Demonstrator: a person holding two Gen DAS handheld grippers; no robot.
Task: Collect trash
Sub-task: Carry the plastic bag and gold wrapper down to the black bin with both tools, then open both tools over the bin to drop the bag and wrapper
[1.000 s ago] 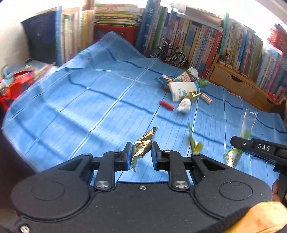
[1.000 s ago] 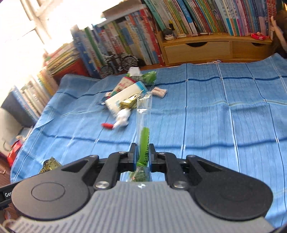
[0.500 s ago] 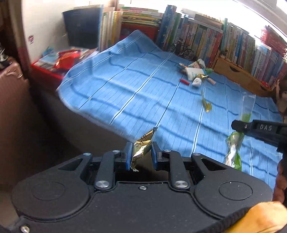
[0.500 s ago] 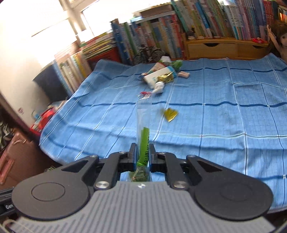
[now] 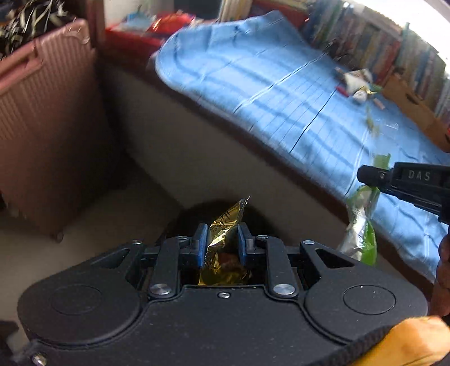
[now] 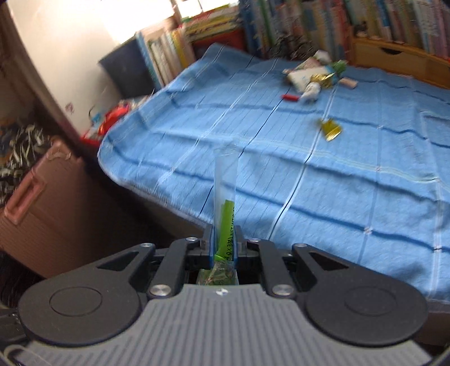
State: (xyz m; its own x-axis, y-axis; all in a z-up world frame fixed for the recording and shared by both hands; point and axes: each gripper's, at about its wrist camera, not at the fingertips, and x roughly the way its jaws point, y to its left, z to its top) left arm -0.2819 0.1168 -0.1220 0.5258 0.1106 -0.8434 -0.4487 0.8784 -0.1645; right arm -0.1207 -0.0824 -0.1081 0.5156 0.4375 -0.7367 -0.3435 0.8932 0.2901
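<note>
My left gripper (image 5: 222,243) is shut on a crumpled gold foil wrapper (image 5: 225,225). It hangs off the bed's near edge, above a dark round shape (image 5: 188,216) on the floor. My right gripper (image 6: 223,238) is shut on a clear wrapper with a green strip (image 6: 225,194), near the edge of the blue blanket (image 6: 281,157). In the left wrist view, the right gripper (image 5: 374,177) is to the right, with the clear and green wrapper (image 5: 361,233) dangling below it. More trash lies far back on the blanket: a pile of wrappers (image 6: 312,77), a red piece (image 6: 289,97) and a gold wrapper (image 6: 330,129).
A pink ribbed suitcase (image 5: 47,112) stands on the floor left of the bed. Books (image 6: 309,22) line the far side, beside a wooden drawer unit (image 6: 393,59). A person's hand (image 5: 443,270) shows at the right edge. Pale floor (image 5: 98,225) lies between suitcase and bed.
Both grippers have drawn back from over the blanket to beyond the bed's near edge, each keeping its wrapper. The left view now shows the floor, the suitcase and the dark round shape.
</note>
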